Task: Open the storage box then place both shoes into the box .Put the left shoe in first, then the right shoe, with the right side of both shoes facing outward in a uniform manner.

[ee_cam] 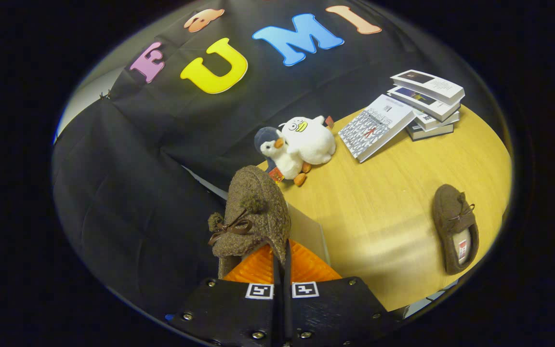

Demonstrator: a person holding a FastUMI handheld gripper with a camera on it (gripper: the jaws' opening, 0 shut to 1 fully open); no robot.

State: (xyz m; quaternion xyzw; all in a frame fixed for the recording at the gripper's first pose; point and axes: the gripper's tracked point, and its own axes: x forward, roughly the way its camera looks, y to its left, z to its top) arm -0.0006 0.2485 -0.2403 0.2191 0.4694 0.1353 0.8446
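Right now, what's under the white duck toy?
A penguin toy lies partly under the white duck toy, on the wooden table. Its far side is covered. The hand-held gripper is shut on a brown shoe.

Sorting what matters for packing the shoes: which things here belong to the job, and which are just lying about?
Job: brown shoe clamped in the hand-held gripper; second brown shoe on the wooden table.
Lying about: two plush toys; books.

A slipper (253,217) is sitting clamped between the gripper (282,262) fingers; the second slipper (455,229) is lying on the table (388,193) to the right, plush toys (299,144) and stacked books (403,113) beyond.
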